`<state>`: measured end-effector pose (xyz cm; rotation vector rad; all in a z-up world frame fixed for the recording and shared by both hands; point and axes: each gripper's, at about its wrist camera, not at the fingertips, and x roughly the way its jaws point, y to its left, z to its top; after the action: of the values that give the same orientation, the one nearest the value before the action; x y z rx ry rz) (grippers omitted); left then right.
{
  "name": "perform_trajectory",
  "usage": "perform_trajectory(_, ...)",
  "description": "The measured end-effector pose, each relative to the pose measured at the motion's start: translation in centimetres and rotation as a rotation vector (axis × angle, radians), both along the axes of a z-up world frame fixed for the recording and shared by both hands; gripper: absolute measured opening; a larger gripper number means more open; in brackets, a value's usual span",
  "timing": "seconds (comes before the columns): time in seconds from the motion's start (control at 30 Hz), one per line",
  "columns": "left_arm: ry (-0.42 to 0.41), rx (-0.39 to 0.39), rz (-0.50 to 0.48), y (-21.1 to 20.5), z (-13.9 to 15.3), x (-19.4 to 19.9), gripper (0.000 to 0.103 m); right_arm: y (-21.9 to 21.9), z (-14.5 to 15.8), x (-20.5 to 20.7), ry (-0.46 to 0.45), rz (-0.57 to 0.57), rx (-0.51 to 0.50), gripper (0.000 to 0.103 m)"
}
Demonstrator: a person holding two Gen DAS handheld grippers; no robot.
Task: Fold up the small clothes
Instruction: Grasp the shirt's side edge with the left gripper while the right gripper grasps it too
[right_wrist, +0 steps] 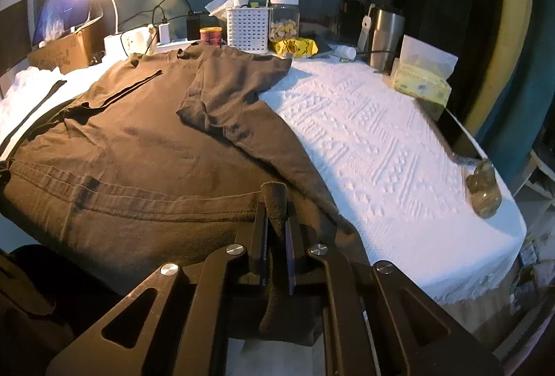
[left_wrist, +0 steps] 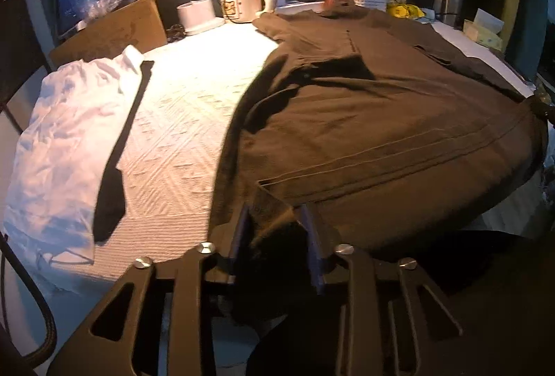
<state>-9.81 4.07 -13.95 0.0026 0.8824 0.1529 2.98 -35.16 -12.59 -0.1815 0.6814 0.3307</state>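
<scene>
1. Shirt (left_wrist: 381, 119): the brown one lies flat on the white table cover (left_wrist: 180, 119), sleeves turned in over its body, bottom hem toward the near edge and collar at the far clutter.
2. The left gripper (left_wrist: 277, 219) has its jaws drawn in on the hem's left corner, cloth bunched between the blue pads.
3. The right gripper (right_wrist: 275, 212) is pinched nearly closed on the hem's right corner, a fold of cloth standing up between its fingers.
4. Lift both corners together and level, so the hem stays straight.
5. Carry the hem toward the collar and lay it edge to edge; uneven hands will skew the fold.
6. Whether each pinch has both layers is hard to tell in this dim light, so lift gently first.
7. Keep clear of the white shirt with the black tie (left_wrist: 121, 147) lying to the left.
</scene>
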Motion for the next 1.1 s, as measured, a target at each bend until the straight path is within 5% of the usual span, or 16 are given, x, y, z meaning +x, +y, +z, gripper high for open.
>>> perform_trajectory(0.17, -0.017, -0.03, 0.043, 1.1, 0.6, -0.1, 0.01, 0.3, 1.4, -0.3, -0.021, 0.004, 0.02, 0.009)
perform_trajectory(0.47, -0.189, 0.005, 0.03, 1.9, 5.6, 0.8, 0.01, -0.7, 4.7, -0.2, -0.078, -0.058, 0.148, 0.009)
perform_trajectory(1.1, -0.297, 0.012, 0.004, 4.2, 9.1, 6.0, 0.01, -0.1, 7.9, 3.1, -0.128, -0.109, 0.137, 0.009)
